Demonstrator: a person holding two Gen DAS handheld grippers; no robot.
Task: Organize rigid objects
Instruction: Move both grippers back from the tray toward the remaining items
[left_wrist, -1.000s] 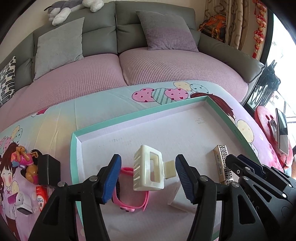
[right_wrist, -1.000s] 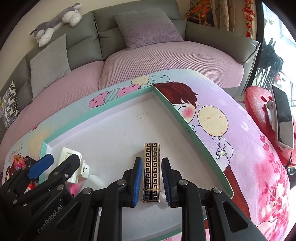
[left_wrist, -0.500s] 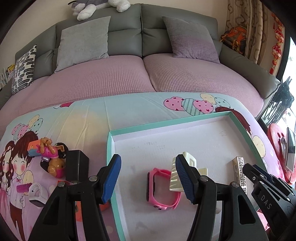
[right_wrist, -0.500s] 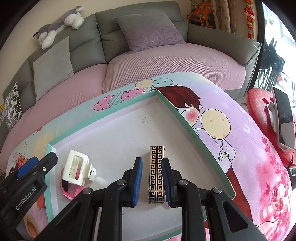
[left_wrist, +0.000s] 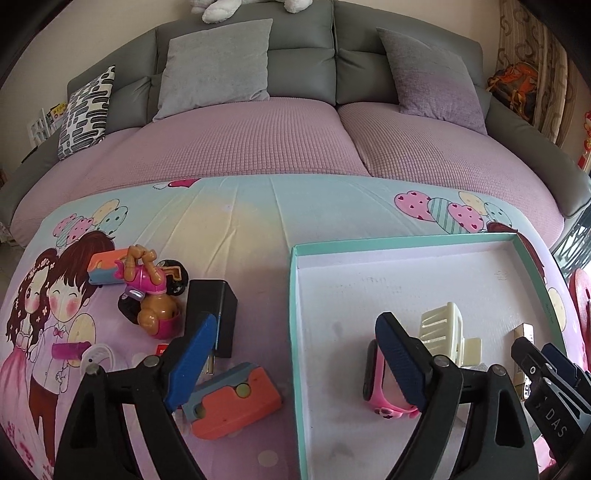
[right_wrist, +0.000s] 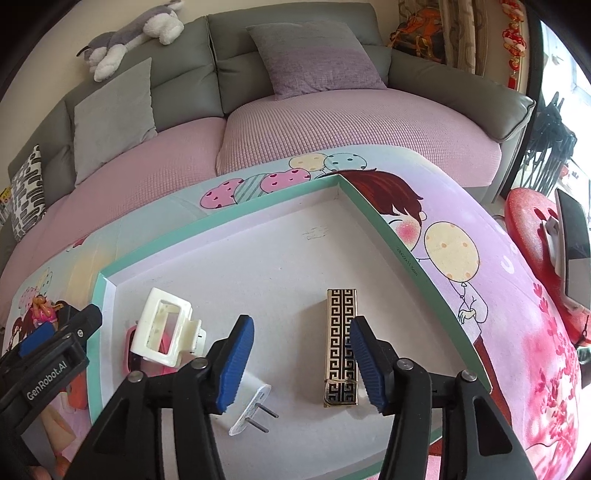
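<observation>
Our right gripper gapes wide and empty above the tray, its right pad just beside the patterned gold case lying on the floor. Our left gripper, equally spread and empty, straddles the tray's left wall; inside lie the cream hair claw and pink watch.

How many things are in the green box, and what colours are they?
Inside the green box:
White or cream: 2 (hair clip, plug)
Pink: 1 (watch)
Black and gold: 1 (patterned case)
Total: 4
</observation>
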